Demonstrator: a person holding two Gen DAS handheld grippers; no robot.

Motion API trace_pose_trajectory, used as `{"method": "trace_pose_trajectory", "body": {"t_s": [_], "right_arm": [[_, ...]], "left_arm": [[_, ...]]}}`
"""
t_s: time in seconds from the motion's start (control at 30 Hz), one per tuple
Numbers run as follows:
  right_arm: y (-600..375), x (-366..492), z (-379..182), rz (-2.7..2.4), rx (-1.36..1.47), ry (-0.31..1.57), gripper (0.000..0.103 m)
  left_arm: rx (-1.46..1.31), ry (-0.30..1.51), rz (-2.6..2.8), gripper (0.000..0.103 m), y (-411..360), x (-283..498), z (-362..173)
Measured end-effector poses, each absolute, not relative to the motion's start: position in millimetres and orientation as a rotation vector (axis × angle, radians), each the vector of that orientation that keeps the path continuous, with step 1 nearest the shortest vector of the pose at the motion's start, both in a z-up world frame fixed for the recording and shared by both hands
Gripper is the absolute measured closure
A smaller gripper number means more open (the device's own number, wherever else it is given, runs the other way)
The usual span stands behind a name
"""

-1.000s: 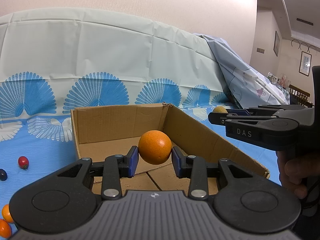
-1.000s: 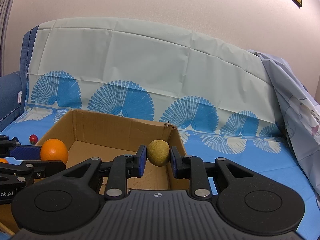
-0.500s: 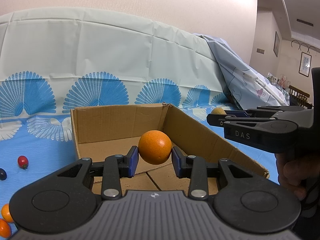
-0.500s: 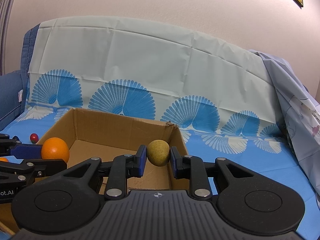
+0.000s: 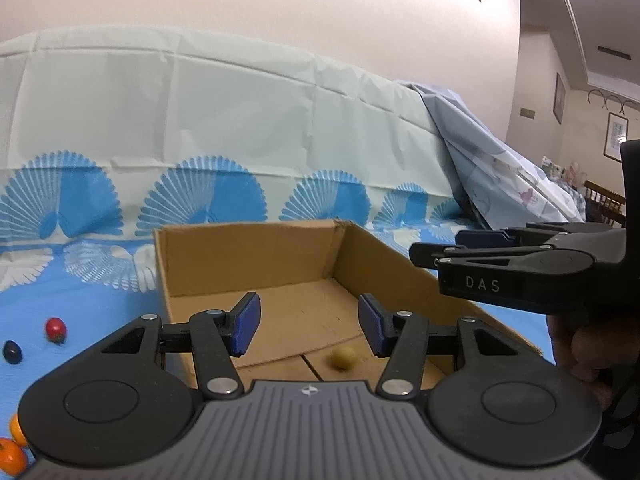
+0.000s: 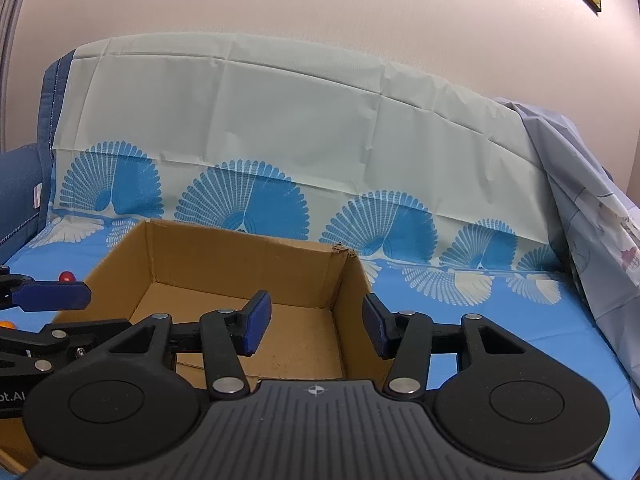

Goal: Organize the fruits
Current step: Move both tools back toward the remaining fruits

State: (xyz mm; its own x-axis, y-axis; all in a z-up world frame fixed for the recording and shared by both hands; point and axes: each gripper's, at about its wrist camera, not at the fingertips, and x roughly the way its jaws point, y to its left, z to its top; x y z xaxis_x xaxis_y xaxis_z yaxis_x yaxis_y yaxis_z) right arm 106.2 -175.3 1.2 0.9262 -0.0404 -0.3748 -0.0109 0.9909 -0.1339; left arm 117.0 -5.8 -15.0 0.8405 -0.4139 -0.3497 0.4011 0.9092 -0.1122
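Left wrist view: the left gripper (image 5: 308,322) has just been opening and holds nothing between its blue pads; a yellowish fruit (image 5: 342,357) lies blurred on the cardboard box (image 5: 248,256) floor at five o'clock. The right gripper (image 6: 316,326), at three o'clock, has likewise just been opening, empty.

Left gripper (image 5: 308,324): matte black plastic two-finger tool; grey ribbed centre plate bearing a small white compass-style emblem; round black discs either side; angular link arms with triangular cut-outs; silver rivet heads at pivots; blue rectangular pads (image 5: 245,329).

Right gripper (image 6: 316,330): identical build, same blue pads, grey ribbed plate, silver rivets; white "DAS" lettering on its side.
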Motion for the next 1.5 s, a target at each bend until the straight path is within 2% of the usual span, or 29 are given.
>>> {"method": "trace_pose_trajectory", "body": {"t_s": [0.13,0.3,0.53,0.67,0.77,0.97,1.2,1.33,1.4,1.47,1.5], "right_arm": [[-166,104,2,-0.026,-0.144,0.382,0.050],[-153,95,5,-0.018,-0.168,0.343,0.051],[-143,79,17,0.009,-0.074,0.301,0.050],[-132,73,21,0.047,-0.042,0.290,0.048],[-120,71,22,0.080,-0.028,0.287,0.048],[-88,61,22,0.159,-0.027,0.292,0.048],[-44,49,13,0.274,-0.091,0.311,0.048],[-22,47,6,0.335,-0.139,0.327,0.047],[-14,47,3,0.360,-0.150,0.340,0.046],[-3,48,-1,0.390,-0.168,0.355,0.046],[3,48,-2,0.405,-0.178,0.360,0.046]], "left_arm": [[-0.024,0.332,-0.418,0.046,1,109,-12],[0.013,0.327,-0.384,0.056,18,98,-5],[0.019,0.297,-0.201,0.054,89,82,32],[0.107,0.217,0.092,0.039,150,77,61],[0.225,0.203,0.415,0.022,196,89,78],[0.260,0.319,0.704,0.020,292,117,78],[0.228,0.456,0.818,0.018,324,102,64],[0.244,0.295,0.837,0.014,289,55,82],[0.277,0.241,0.706,0.006,266,47,84],[0.285,0.204,0.565,0.006,246,43,82],[0.278,0.183,0.497,0.011,241,42,81]]}}
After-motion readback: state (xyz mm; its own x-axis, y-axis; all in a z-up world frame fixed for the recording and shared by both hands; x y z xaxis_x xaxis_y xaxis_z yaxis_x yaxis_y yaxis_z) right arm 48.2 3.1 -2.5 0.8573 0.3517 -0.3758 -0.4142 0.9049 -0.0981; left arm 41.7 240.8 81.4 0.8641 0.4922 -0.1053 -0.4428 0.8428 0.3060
